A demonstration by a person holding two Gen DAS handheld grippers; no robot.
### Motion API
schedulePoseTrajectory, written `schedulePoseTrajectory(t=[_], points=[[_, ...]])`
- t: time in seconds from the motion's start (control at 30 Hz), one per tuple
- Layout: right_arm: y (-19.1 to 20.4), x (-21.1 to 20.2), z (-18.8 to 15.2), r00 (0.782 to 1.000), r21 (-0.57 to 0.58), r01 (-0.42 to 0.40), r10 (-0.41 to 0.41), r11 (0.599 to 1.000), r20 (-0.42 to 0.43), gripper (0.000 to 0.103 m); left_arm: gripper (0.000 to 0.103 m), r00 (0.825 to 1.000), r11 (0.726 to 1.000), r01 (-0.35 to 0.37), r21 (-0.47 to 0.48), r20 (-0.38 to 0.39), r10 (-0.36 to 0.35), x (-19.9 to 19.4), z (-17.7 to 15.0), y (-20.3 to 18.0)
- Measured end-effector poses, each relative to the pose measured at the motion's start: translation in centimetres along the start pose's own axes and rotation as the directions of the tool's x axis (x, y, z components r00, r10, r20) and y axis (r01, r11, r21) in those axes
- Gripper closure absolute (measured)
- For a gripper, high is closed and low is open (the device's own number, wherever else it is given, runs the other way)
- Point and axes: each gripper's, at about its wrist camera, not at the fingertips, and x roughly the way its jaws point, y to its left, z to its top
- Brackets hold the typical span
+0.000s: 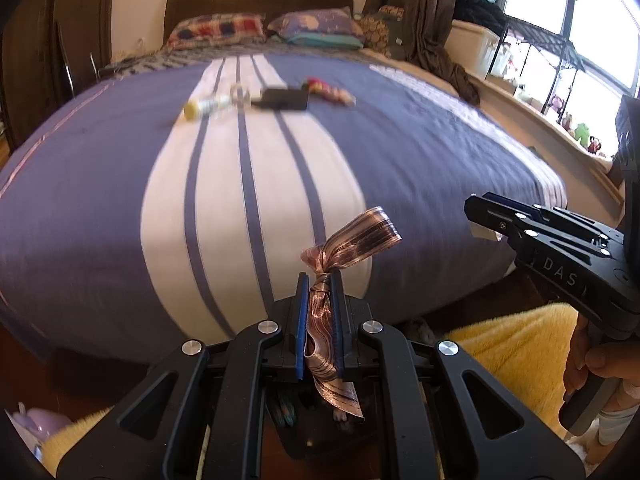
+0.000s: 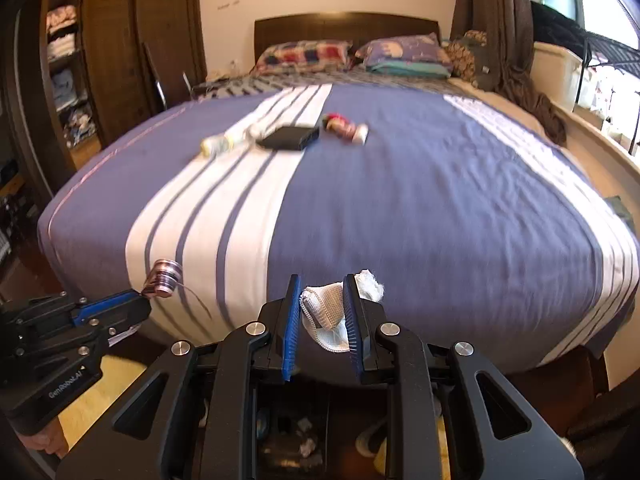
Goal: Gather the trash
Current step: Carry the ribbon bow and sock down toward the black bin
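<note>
Carrying trash off the bed.
Left tongs clamp tight on ribbon; right tongs pinch crumpled tissue. Keep both grips firm until over the bin; more litter lies mid-bed.

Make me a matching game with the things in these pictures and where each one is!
Things:
1. ribbon
2. white paper wad
3. black box
4. pillows

Places:
A. at the headboard end of the bed
B. clamped in the left gripper
C. lying on the bedspread
D. clamped in the right gripper

Pairs: 1-B, 2-D, 3-C, 4-A
</note>
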Motion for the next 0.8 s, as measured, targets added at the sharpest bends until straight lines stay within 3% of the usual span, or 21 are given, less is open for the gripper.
schedulePoseTrajectory(t=[0.27,0.53,0.8], points=[[1.0,1.9,-4.7,0.993,-0.018,-0.077,0.075,0.997,-0.087,0.081,0.094,0.99,1.0,0.0,-0.015,-0.138,-0.002,3.5,-4.8,0.6],[2.0,6.1,-8.5,0.966,-0.009,-0.126,0.121,0.992,-0.227,0.081,0.094,0.957,0.998,0.016,-0.054,-0.289,-0.031,8.0,-9.4,1.1],[1.9,10.7,-12.0,0.898,0.051,-0.183,0.188,0.982,-0.399,0.081,0.094,0.911,0.996,0.025,-0.085,-0.409,-0.058,11.9,-12.1,1.3]])
